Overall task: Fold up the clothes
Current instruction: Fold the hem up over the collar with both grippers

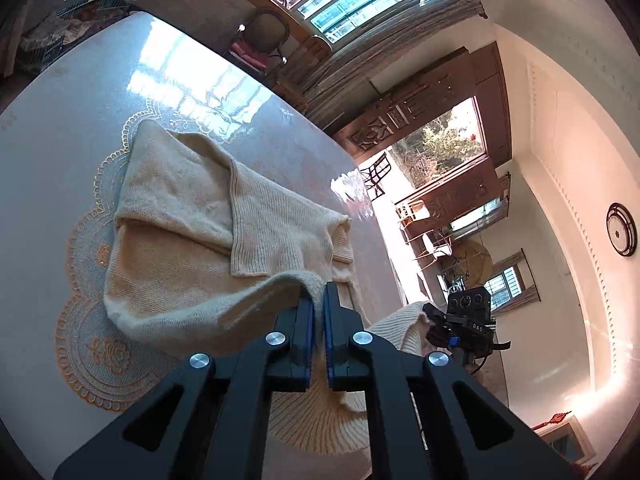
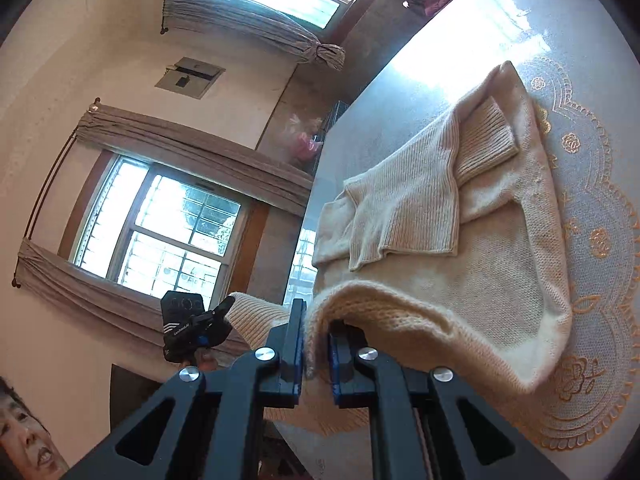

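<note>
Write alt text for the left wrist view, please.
The left gripper pinches the raised near edge of a cream knit sweater, sleeves folded across it, on a lace-patterned table. The right gripper lifts the same edge nearby.

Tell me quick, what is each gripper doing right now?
Left gripper: closed on the hem of the cream sweater, lifted off the table.
Right gripper: closed on the same hem.

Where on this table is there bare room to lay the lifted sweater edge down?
Bare tabletop lies beyond the cream sweater, toward the window glare, and between the sweater and the table's edge nearest the doorway. The lace-patterned mat shows free around the sweater's outer side. It is crowded at the near edge, where the left hand-held gripper and right hand-held gripper pinch the hem.
</note>
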Tool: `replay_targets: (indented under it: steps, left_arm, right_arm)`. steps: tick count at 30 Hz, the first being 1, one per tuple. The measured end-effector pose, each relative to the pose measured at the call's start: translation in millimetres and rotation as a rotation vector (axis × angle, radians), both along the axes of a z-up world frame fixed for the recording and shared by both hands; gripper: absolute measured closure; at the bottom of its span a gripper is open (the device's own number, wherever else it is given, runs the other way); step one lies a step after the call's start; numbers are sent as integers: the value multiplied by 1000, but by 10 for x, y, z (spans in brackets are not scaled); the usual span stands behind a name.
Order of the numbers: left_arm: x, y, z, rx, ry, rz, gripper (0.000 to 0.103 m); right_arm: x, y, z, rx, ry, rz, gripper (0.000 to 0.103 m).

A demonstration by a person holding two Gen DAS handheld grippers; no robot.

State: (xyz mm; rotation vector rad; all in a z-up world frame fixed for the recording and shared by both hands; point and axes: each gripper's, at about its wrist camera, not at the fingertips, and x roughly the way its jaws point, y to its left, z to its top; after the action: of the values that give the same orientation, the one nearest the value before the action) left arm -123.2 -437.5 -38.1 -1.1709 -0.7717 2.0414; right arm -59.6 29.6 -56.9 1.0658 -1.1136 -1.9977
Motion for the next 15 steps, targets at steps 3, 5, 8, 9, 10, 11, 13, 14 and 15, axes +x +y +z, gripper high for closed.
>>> replay_targets:
  steps: [3,5,8,9,10,11,13,14,15]
  left_arm:
    - [-301,29,-20,10,-24,10,100]
    - [-556,18,-91,34,-55,39,100]
    - [-1051,-94,-404,145,-206,121,98]
    - [-1219,-137,-521,168,-243,164,97]
    - [-1354,-169,-594,173,-249,200,97]
    - [-1488,-201,-666,177,-256,235,97]
    - [-1661,-132,-703,144,-249,228,97]
    - [-1732,-82,-704,127,-238,214,97]
    - [-1761,-41,-706,112,-237,210,97]
  right_arm:
    - [-288,95,-18,-4,-16,-25,94]
    - [-503,158,-59,-5,-39,-47,94]
    - [-906,324,-347,-156,-160,-103,81]
    - [-1047,382,-469,-215,-209,-118,74]
    - [-1165,438,-541,-218,-225,-145,72]
    - [-1278,491,-602,-212,-236,-171,72]
    - [-1459,529,-632,-138,-236,-199,72]
    - [-1523,528,-640,-126,-234,-201,72]
    - [-1587,523,-648,-113,-233,-198,72]
